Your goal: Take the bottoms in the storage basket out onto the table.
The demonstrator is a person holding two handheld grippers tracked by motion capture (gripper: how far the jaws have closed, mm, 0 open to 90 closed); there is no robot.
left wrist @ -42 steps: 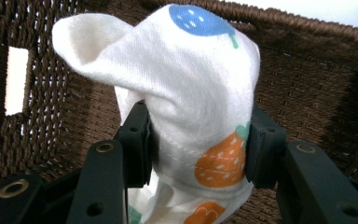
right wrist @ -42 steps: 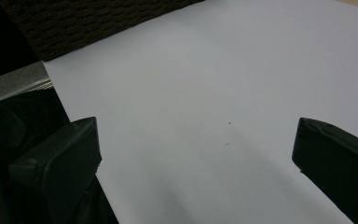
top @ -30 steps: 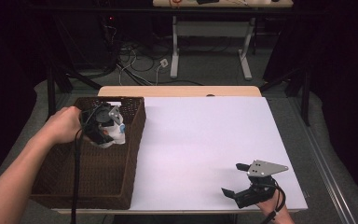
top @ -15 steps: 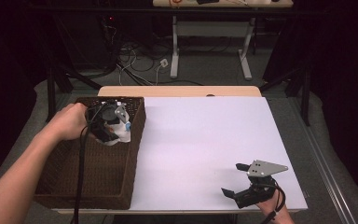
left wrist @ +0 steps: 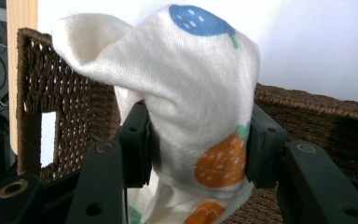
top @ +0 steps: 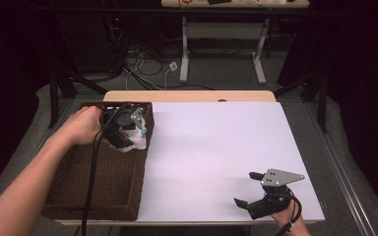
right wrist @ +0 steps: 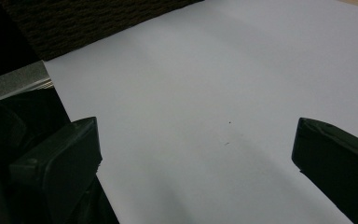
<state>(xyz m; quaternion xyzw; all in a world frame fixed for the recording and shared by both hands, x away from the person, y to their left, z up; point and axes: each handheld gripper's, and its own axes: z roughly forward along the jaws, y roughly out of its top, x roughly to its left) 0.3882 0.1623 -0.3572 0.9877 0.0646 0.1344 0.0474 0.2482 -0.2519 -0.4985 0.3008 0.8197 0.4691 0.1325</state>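
Our left gripper (left wrist: 198,154) has its jaws pinched on a white cloth (left wrist: 191,98) printed with orange and blue fruit shapes, a small garment or sock by the look of it. In the high view that gripper (top: 126,132) hangs over the far right corner of the brown wicker basket (top: 98,196), with the cloth (top: 137,139) just inside the basket's right wall.

We judge the main risk to be a snag. A loose end of the cloth trails below the jaws, and if we carry it sideways too low it could catch on the rough weave of the basket wall and pull free, or tip the basket. The grip also takes in only a bunched fold, so a quick swing could let the soft fabric slide out and drop back in, or fall half over the rim.

Our right gripper (top: 257,192) rests on the white desk (top: 216,147), well to the right of the basket and nearer us, jaws spread wide (right wrist: 196,154) with nothing between them. It cannot help if the cloth slips.

We can read no brand, label or writing anywhere; the cloth carries pictures only.
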